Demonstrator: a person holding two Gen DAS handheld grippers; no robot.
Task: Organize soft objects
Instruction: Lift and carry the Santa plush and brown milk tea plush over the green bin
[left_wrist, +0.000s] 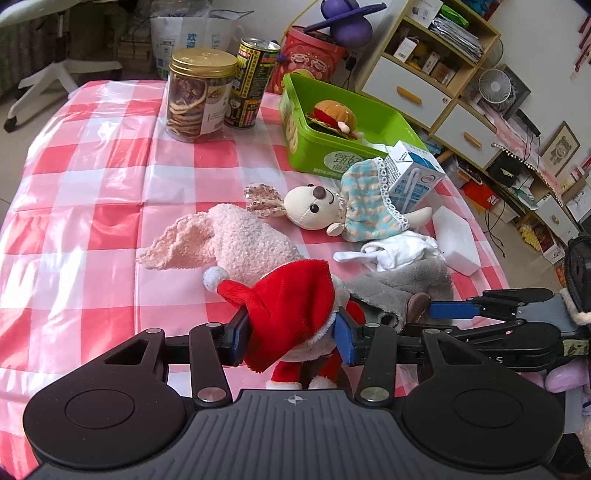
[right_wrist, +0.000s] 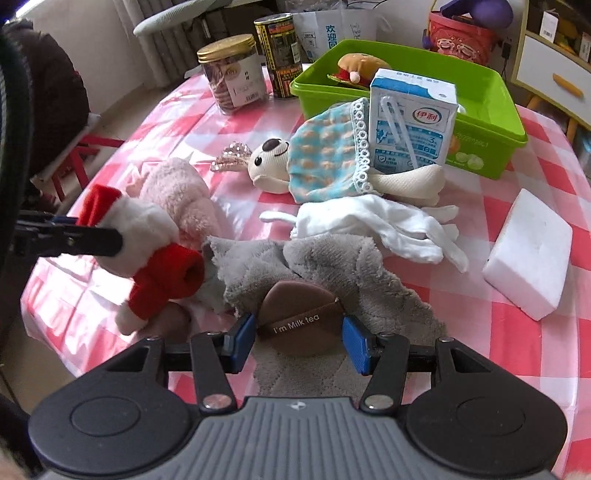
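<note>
Left wrist view: my left tool (left_wrist: 291, 332) pinches the Santa plush (left_wrist: 291, 310) by its red hat, near the tabletop's (left_wrist: 74, 184) near edge. The green bin (left_wrist: 310, 151) lies ahead and right, toward the far right corner; a burger plush (left_wrist: 334, 114) sits inside. The tool tilts steeply down.

Right wrist view: my right tool (right_wrist: 298, 341) brackets the brown puff (right_wrist: 301, 317) on the grey cloth (right_wrist: 332, 266); pads just beside it, contact I cannot tell. The bin lies straight ahead, nearer this hand, I judge.

Both wrist cams look steeply down, close in (shared: grey cloth (left_wrist: 399, 288), green bin (right_wrist: 480, 122)).
</note>
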